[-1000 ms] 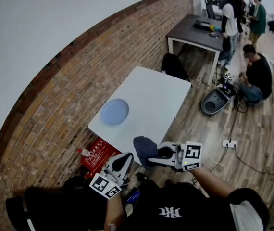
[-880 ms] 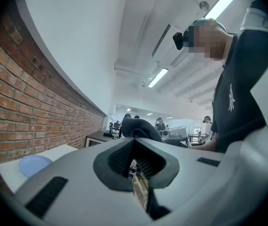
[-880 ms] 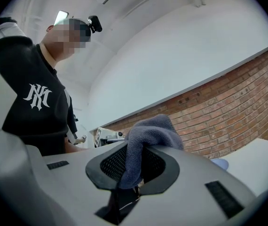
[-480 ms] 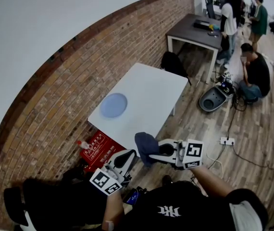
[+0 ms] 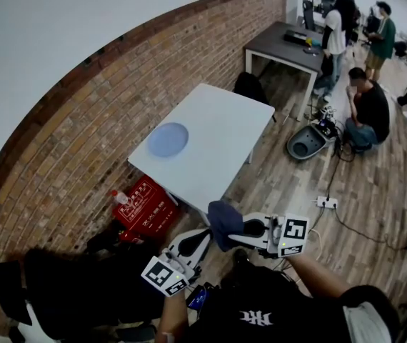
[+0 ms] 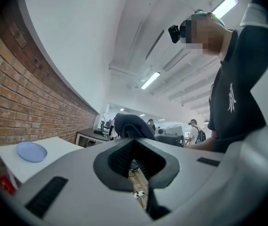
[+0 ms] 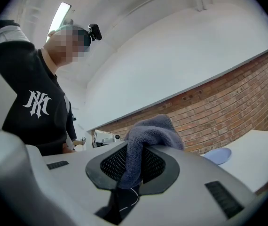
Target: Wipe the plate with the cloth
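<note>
The white worktop (image 5: 221, 138) stands close beside the brick wall (image 5: 75, 148), which gives way to plain white wall (image 5: 61, 20) above; the pale blue plate (image 5: 168, 139) lies flat on it, near the wall-side edge. Around it runs a wooden plank floor (image 5: 289, 184); a red crate (image 5: 145, 207) sits against the bricks by the worktop's near corner, with a bottle (image 5: 120, 199) at its wall side; a white power strip (image 5: 325, 202) and its cables lie on the boards, and a grey rounded object (image 5: 303, 147) rests further off. Farther along the wall stands a darker worktop (image 5: 285, 45); a crouching person (image 5: 368, 109) and several standing people gather near it. Short of the white worktop's near corner, the right tool (image 5: 233, 229) is clamped on the dark blue-grey cloth (image 5: 219, 219), which bunches above its jaws, well apart from the plate; the left tool (image 5: 202, 236), beside it, has its jaws pressed together with nothing between them.
</note>
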Tool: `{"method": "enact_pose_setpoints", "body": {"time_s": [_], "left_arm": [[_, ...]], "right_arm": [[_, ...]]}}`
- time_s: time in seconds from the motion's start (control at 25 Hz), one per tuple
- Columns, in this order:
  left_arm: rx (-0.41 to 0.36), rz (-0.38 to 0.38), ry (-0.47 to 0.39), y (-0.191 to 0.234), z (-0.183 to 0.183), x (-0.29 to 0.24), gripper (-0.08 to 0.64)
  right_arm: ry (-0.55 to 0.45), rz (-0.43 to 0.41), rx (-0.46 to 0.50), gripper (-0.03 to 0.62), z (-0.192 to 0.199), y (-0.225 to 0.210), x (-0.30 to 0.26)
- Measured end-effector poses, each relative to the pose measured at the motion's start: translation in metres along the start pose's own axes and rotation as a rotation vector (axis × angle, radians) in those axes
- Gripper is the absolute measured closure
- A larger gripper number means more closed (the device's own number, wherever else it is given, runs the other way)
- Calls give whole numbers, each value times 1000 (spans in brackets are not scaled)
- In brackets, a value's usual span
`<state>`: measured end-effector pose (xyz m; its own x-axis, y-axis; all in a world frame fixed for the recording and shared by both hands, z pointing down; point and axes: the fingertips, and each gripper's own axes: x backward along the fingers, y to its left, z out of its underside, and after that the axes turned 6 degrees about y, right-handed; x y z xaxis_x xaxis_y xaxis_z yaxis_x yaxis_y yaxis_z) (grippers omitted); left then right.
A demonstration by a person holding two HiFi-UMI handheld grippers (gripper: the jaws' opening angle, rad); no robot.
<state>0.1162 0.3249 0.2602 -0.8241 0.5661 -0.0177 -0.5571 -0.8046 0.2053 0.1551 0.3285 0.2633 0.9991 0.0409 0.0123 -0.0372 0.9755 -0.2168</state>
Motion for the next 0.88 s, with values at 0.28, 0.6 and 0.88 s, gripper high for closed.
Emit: {"method": "enact_pose_setpoints", "body": {"time_s": [0.28,0.6,0.88], "left_arm": [[38,5,4,-25,18,31,557],[-9,-35,-31,-36,2,34,557],[-38,-32,17,-54,6,6,557]], "right_arm": [[20,-24,5,520,19,41,-13],[-29,-89,-7,520,2,49,-3],[18,-36,38,520,-1,42,22]]}}
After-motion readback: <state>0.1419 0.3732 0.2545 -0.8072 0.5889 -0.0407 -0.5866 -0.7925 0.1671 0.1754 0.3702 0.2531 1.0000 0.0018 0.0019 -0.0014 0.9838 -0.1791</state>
